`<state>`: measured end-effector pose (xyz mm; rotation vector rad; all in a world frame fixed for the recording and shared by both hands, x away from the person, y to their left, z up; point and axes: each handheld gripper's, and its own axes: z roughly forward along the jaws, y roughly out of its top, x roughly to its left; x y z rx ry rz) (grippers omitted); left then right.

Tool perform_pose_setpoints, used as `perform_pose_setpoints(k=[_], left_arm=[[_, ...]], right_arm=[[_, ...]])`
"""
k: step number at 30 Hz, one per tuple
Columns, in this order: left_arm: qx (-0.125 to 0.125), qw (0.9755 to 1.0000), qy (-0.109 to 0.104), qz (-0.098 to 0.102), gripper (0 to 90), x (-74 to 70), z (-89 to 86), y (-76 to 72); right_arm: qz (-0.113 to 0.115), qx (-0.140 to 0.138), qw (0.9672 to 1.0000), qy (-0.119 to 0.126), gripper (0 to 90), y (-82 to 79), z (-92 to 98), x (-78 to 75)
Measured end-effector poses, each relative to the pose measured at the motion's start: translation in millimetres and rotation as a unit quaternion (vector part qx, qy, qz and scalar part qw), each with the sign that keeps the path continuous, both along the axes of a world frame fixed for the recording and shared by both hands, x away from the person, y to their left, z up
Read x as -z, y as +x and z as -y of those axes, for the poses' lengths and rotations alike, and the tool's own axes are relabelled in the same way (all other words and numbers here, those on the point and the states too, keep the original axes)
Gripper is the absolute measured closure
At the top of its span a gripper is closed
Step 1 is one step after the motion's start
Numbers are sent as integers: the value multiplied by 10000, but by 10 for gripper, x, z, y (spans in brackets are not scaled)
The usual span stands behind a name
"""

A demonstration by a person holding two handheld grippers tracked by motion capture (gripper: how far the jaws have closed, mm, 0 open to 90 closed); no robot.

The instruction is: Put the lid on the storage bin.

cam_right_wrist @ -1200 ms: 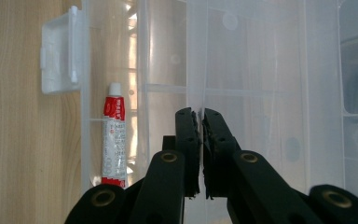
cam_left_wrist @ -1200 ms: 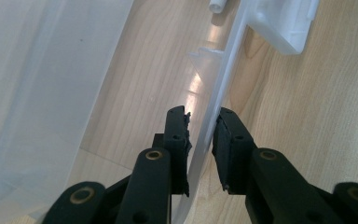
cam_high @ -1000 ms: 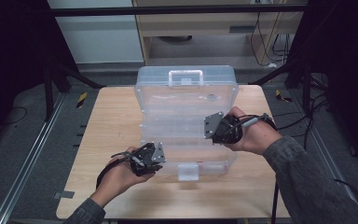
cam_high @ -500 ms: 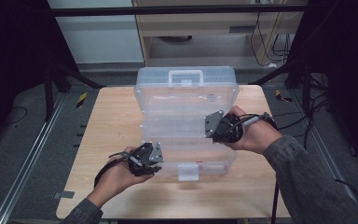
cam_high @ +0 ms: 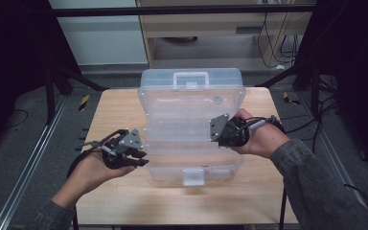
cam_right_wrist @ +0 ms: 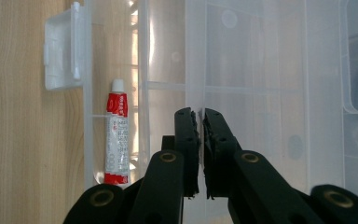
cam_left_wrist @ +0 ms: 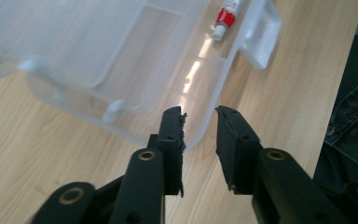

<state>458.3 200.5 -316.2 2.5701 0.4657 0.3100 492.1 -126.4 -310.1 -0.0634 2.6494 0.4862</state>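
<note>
Left claw (cam_high: 136,160): held at the left edge of the clear plastic organiser box (cam_high: 191,103), near its front left corner. Jaws spread apart, nothing between them; in the left gripper view the box's rounded corner sits just ahead of the tips. Risk: if it shuts from here it may catch only the thin wall, slip off, and nudge the box across the wooden worktop (cam_high: 110,110).

Organiser box: middle of the worktop, lid swung open away from the person with its carry handle (cam_high: 190,78) at the far edge, white front latch (cam_high: 193,176) toward the person. A red-and-white tube (cam_right_wrist: 115,137) lies in the front compartment beside the latch. Risk: a tilt or jolt could roll the tube out of place.

Right claw (cam_high: 214,135): over the box's right side, jaws pressed together on what looks like the edge of a clear inner tray or divider (cam_right_wrist: 195,70); exact part unclear. Risk: smooth thin plastic could slide free, or lifting by one side may twist it.
</note>
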Motion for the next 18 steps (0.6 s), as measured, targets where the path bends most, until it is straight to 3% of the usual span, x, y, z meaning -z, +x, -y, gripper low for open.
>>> perform_pose_setpoints(k=[1,2,4,9,11,12,15,17,18], left_arm=[[-175,9998,-14,-135,760,-30,-36,2],[-166,9999,-14,-9,780,-62,-73,53],[-309,9995,1,23,806,-114,-135,106],[-707,9973,-213,38,853,-203,-261,256],[-760,9967,-287,5,889,-215,-288,293],[-894,9951,-430,-30,893,-232,-334,375],[-1074,9924,-599,-31,896,-253,-364,481],[-1087,9920,-633,-70,898,-266,-370,509],[-1260,9896,-658,-219,898,-281,-366,501]], right_arm=[[6,-1,10000,-11,855,-3,0,1],[10,-10,10000,-13,855,-5,1,3],[19,-6,10000,-6,855,-7,1,4],[24,-12,10000,-30,854,-8,-3,0],[30,-5,10000,-54,854,-16,-3,1],[35,-4,10000,-50,853,-17,-3,2],[54,1,10000,-43,853,-15,-6,3],[52,-20,10000,-47,854,-16,-7,3],[53,-37,10000,-65,855,-19,-5,4]])
